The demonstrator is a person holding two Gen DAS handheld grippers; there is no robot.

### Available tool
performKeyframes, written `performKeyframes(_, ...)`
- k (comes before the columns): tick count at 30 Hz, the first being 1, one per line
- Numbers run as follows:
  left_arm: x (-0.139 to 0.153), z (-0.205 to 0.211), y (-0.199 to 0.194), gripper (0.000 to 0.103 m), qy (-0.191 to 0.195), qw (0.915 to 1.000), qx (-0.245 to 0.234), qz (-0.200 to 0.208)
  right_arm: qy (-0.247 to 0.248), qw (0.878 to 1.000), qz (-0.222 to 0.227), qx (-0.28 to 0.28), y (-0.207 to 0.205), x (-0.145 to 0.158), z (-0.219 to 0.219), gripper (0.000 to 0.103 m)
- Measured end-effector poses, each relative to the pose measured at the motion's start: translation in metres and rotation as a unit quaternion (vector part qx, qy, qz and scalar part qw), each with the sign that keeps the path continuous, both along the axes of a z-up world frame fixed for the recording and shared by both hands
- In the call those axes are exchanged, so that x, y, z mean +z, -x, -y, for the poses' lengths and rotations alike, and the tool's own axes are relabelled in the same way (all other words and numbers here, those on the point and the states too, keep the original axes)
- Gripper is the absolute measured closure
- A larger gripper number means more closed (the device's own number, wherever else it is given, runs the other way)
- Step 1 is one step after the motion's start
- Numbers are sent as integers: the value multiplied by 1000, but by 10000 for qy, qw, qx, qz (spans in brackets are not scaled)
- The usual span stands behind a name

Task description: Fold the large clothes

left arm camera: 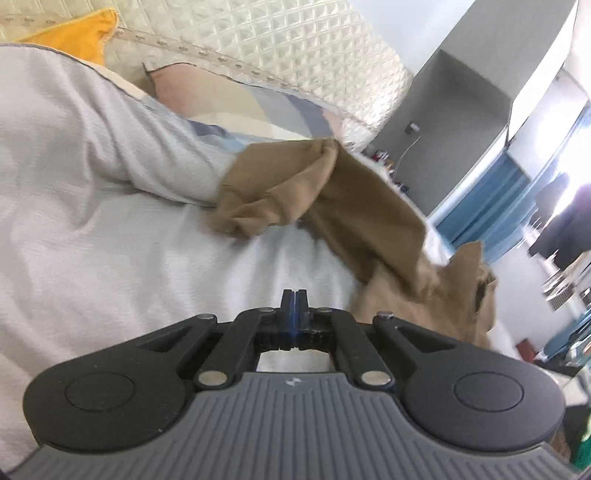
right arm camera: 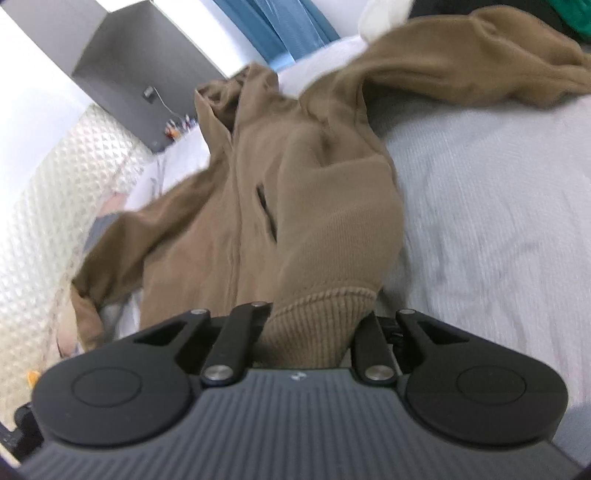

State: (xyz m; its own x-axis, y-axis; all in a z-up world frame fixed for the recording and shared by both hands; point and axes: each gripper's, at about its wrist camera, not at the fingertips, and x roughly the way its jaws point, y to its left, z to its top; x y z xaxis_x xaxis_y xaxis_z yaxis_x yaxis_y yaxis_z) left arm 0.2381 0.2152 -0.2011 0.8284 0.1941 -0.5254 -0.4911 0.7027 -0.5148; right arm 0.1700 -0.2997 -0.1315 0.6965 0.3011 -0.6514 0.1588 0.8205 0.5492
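A tan zip-up sweatshirt (right arm camera: 258, 192) lies crumpled on a pale grey bedspread (right arm camera: 498, 221). In the right wrist view its ribbed hem (right arm camera: 317, 317) fills the space between my right gripper's fingers; my right gripper (right arm camera: 317, 332) is shut on that hem and the fingertips are hidden by cloth. In the left wrist view the sweatshirt (left arm camera: 351, 206) lies ahead and to the right, one sleeve (left arm camera: 266, 192) bunched at the left. My left gripper (left arm camera: 294, 302) is shut and empty, just above the bedspread (left arm camera: 110, 221), short of the garment.
A quilted cream headboard (left arm camera: 295, 55) and pillows, one orange (left arm camera: 74, 33), one striped (left arm camera: 251, 107), are behind the bedspread. A grey cabinet (left arm camera: 461, 110), blue curtains (left arm camera: 498, 199) and room clutter are at the right.
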Motion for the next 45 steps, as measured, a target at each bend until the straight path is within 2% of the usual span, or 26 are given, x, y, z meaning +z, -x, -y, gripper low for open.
performKeyframes(2, -6, -1, 0, 103, 279, 9994, -168, -71, 97, 9999, -99, -50, -1, -7, -3, 85)
performKeyframes(7, -14, 11, -25, 102, 301, 9975, -593, -246, -177, 9990, -315, -255, -10, -15, 3, 82)
performKeyframes(9, -20, 22, -40, 97, 373, 9954, -794, -374, -273, 9987, -367, -245, -10, -14, 6, 77)
performKeyframes(10, -25, 28, -46, 84, 369, 9944, -882, -452, -356, 9982, -425, -238, -13, -15, 9, 73)
performKeyframes(11, -31, 33, -53, 65, 367, 9927, -1004, -555, -394, 9977, -512, -225, -11, -15, 11, 61)
performKeyframes(12, -35, 38, -60, 57, 375, 9910, -1110, -640, -404, 9967, -648, -259, -11, -15, 13, 53)
performKeyframes(14, -43, 46, -70, 52, 326, 9888, -1264, -728, -264, 9958, -766, -426, -2, -11, 21, 26)
performKeyframes(15, -46, 50, -76, 51, 292, 9875, -1318, -816, -150, 9959, -794, -407, 0, -8, 23, 23)
performKeyframes(18, -61, 58, -94, 48, 257, 9830, -1463, -1075, -192, 9966, -742, -313, 0, -5, 32, 23)
performKeyframes(20, -73, 62, -107, 46, 256, 9799, -1524, -1258, -160, 9958, -786, -436, -8, -10, 34, 22)
performKeyframes(23, -89, 66, -123, 42, 224, 9769, -1587, -1416, 368, 9944, -719, -685, -29, -20, 33, 22)
performKeyframes(26, -94, 66, -126, 41, 222, 9775, -1600, -1356, 568, 9944, -505, -730, -47, -31, 32, 19)
performKeyframes(28, -97, 66, -128, 41, 324, 9783, -1586, -1291, 500, 9949, -596, -637, -59, -43, 31, 14)
performKeyframes(29, -98, 65, -130, 45, 376, 9783, -1595, -1269, 366, 9952, -713, -553, -65, -51, 32, 14)
performKeyframes(31, -100, 66, -135, 60, 363, 9776, -1621, -1293, 63, 9945, -908, -512, -71, -64, 34, 15)
performKeyframes(32, -99, 71, -136, 76, 175, 9774, -1610, -1362, -62, 9945, -927, -488, -73, -67, 36, 20)
performKeyframes(33, -97, 75, -137, 85, -17, 9771, -1622, -1378, -147, 9949, -905, -416, -74, -68, 35, 28)
performKeyframes(35, -89, 78, -133, 90, -185, 9788, -1627, -1227, -217, 9962, -801, -263, -72, -64, 31, 70)
performKeyframes(37, -79, 76, -124, 91, -216, 9824, -1572, -989, -236, 9976, -620, -182, -68, -56, 28, 82)
performKeyframes(39, -68, 69, -113, 91, 4, 9855, -1532, -726, -198, 9990, -392, -105, -61, -42, 26, 86)
performKeyframes(42, -55, 63, -99, 92, 137, 9878, -1470, -495, -21, 10000, -29, 70, -48, -20, 20, 88)
performKeyframes(45, -47, 51, -81, 92, 396, 9887, -1395, -378, -41, 9999, 68, 142, -36, -5, 21, 88)
